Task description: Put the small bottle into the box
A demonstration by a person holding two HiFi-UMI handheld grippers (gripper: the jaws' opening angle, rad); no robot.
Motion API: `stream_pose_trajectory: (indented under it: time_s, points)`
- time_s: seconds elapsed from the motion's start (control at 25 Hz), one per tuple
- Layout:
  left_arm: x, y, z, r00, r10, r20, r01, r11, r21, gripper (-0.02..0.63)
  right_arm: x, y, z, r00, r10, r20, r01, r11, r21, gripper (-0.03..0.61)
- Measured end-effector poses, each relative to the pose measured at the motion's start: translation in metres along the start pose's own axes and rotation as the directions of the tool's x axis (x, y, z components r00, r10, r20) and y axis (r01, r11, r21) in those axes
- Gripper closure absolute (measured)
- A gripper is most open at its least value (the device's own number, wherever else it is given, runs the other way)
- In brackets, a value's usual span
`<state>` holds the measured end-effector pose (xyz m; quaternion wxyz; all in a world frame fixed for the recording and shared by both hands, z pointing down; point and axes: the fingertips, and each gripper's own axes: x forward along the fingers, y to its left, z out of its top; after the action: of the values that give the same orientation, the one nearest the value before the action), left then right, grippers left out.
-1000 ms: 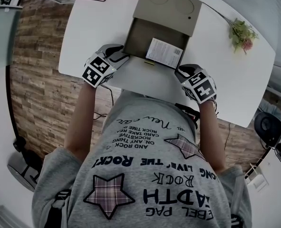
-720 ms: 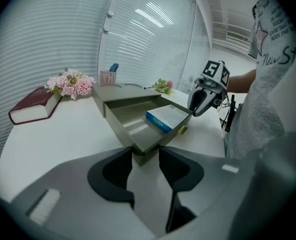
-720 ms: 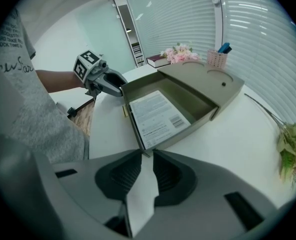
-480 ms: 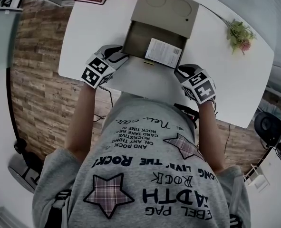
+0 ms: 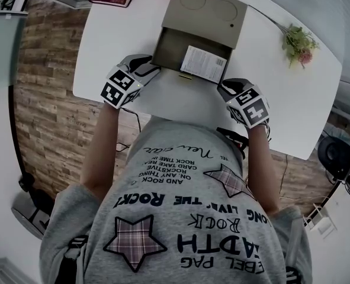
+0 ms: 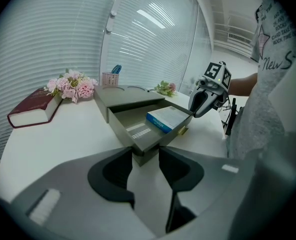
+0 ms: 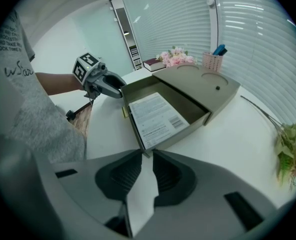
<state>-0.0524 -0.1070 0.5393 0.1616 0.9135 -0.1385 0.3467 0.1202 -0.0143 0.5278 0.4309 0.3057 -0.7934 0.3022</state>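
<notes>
An olive-grey box (image 5: 207, 7) stands on the white table (image 5: 287, 93) with its drawer (image 5: 169, 46) pulled out toward me. A white and blue carton (image 5: 203, 64) lies flat in the drawer's right half; no loose bottle shows. My left gripper (image 5: 148, 70) is at the drawer's front left corner, jaws apart, with that corner (image 6: 140, 151) at the gap between its tips (image 6: 145, 156). My right gripper (image 5: 225, 89) is at the front right corner, its jaws (image 7: 146, 159) a narrow slit with bare table showing through.
A sprig of flowers (image 5: 299, 43) lies at the table's right. A dark red book (image 6: 32, 106), pink flowers (image 6: 72, 86) and a small pink pen cup (image 6: 110, 78) stand behind the box. The table's near edge runs just below both grippers, against my torso.
Both grippers have crept slightly toward the box along with the drawer's front. Nothing was taken or released.
</notes>
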Motion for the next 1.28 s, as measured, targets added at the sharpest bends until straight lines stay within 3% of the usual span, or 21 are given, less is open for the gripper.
stream_pose_trajectory:
  time_s: [1.28]
  points:
    - [0.005, 0.011, 0.011, 1.0, -0.004, -0.005, 0.004, 1.0, -0.005, 0.439, -0.001, -0.014, 0.011, 1.0, -0.017, 0.013, 0.017, 1.0, 0.011, 0.502]
